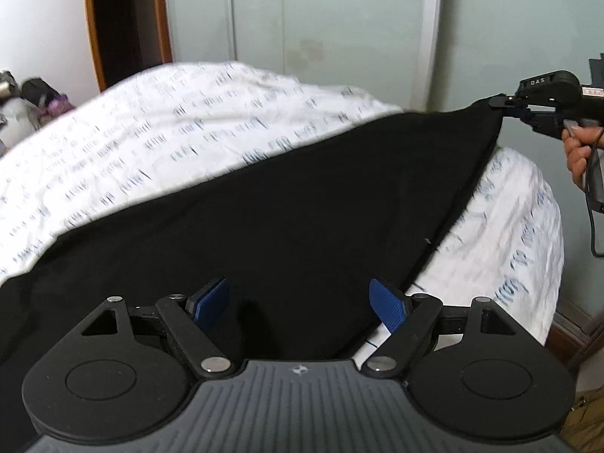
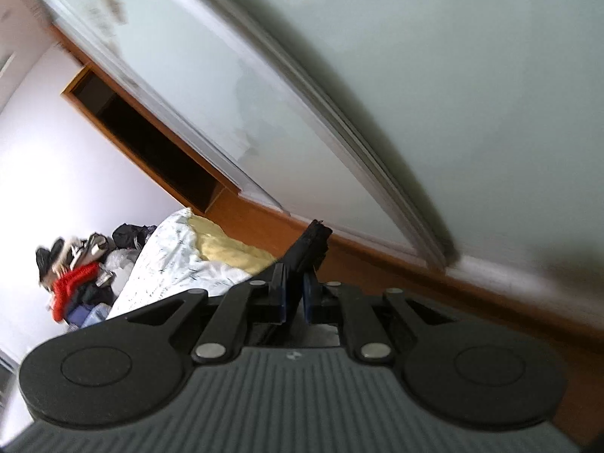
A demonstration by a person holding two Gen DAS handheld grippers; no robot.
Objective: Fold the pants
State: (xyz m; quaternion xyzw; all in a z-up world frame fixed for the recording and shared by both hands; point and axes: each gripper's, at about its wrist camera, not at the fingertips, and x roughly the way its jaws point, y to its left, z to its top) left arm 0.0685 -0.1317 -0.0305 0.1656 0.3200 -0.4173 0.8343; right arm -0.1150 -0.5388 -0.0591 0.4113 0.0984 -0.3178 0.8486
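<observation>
Black pants (image 1: 287, 204) are stretched over a bed with a white printed cover (image 1: 158, 132). My left gripper (image 1: 300, 304) is open, its blue pads (image 1: 387, 309) apart just above the near part of the cloth, holding nothing. My right gripper (image 1: 504, 107) is shut on a far corner of the pants and lifts it up at the upper right, so the cloth rises taut toward it. In the right wrist view the right gripper (image 2: 298, 294) pinches a bunched black edge of the pants (image 2: 311, 243) between its pads.
Pale green wardrobe doors (image 1: 321, 19) stand behind the bed, with a wooden frame (image 1: 94, 37) at the left. A pile of clothes (image 2: 75, 275) lies beyond the bed's far end. A yellow sheet (image 2: 222, 249) shows under the cover. The bed's right edge (image 1: 547, 264) drops off.
</observation>
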